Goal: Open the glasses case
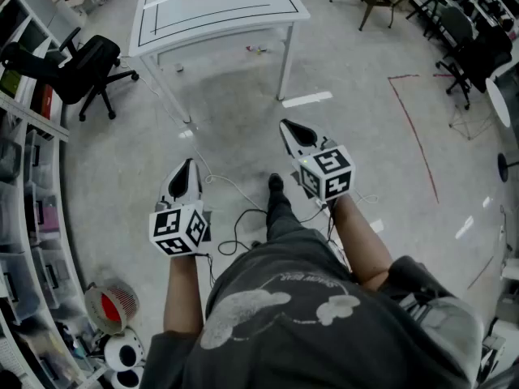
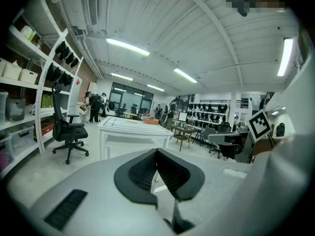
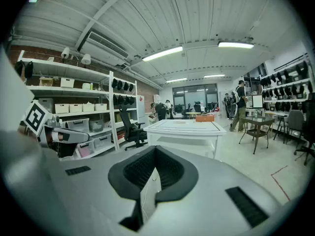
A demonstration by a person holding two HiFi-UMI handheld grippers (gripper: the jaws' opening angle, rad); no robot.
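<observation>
Standing low in the head view, a person holds the left gripper (image 1: 188, 167) and right gripper (image 1: 289, 126) over the floor, each with its jaws pressed together on nothing. The white tabletop (image 1: 219, 14) lies well apart at upper centre. An orange box (image 3: 205, 118) sits at its far edge; whether that is the glasses case I cannot tell.

Your white table (image 1: 215, 6) is cut off at the head view's top edge; the orange item (image 3: 205, 118) on it is too small to identify.
</observation>
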